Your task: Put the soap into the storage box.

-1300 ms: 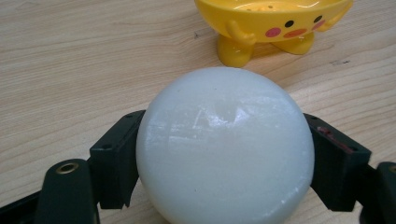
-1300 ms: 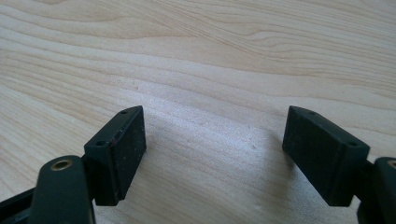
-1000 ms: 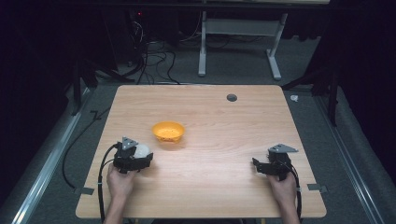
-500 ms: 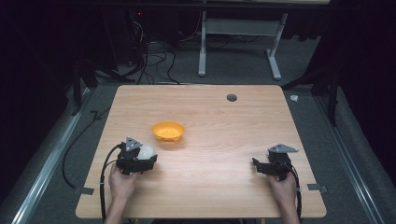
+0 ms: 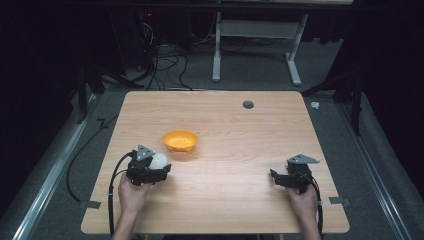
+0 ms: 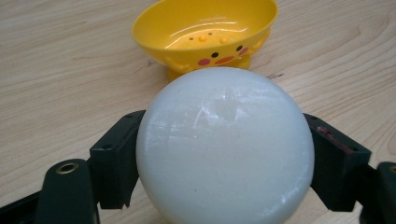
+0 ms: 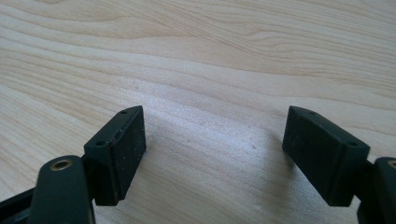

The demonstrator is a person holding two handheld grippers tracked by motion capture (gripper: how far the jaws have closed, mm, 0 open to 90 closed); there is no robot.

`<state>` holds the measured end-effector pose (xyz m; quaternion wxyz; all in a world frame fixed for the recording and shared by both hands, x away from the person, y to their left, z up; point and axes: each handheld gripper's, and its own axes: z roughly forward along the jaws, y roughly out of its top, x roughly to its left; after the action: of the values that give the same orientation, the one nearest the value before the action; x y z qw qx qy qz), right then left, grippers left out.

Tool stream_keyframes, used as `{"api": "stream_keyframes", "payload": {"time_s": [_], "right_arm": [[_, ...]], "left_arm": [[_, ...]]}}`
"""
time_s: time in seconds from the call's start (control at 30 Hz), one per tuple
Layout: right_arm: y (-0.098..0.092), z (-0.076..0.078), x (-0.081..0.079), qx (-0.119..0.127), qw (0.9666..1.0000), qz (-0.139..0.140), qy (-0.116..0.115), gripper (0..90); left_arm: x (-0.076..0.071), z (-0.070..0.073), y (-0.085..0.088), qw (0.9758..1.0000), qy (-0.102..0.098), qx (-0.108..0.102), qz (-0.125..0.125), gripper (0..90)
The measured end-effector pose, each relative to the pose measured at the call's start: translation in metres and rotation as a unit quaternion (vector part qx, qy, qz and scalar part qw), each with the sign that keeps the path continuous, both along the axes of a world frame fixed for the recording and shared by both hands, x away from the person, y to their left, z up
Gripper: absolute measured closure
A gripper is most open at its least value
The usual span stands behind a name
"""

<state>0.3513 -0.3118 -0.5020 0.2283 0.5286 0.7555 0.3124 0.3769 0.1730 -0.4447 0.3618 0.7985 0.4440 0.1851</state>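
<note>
A white ball (image 6: 224, 144) is clamped between the two black jaws of my left gripper (image 6: 224, 154). In the high view that ball (image 5: 159, 160) sits at the front of the left gripper (image 5: 161, 167), at the table's near left. Just beyond it stands a small yellow bowl (image 5: 180, 141) with a chick face (image 6: 205, 32), upright and with nothing in it. My right gripper (image 5: 274, 178) rests low at the near right of the table, open, with bare wood between its jaws (image 7: 215, 149).
The wooden table (image 5: 240, 130) has a round cable hole (image 5: 248, 104) near its far edge. Cables (image 5: 90, 165) trail off the table's left side to the floor. A desk frame (image 5: 255, 45) stands behind the table.
The left gripper with the white ball has shifted slightly rightward, toward the bowl. The right gripper has stayed where it was.
</note>
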Motion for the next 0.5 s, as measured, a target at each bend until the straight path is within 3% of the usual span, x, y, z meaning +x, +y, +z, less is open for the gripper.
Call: {"api": "stream_keyframes", "payload": {"time_s": [0.5], "right_arm": [[0.0, 0.0, 0.0, 0.0, 1.0, 0.0, 0.0, 22.3]], "left_arm": [[0.012, 0.009, -0.011, 0.9997, 0.003, -0.012, -0.019, 23.2]]}}
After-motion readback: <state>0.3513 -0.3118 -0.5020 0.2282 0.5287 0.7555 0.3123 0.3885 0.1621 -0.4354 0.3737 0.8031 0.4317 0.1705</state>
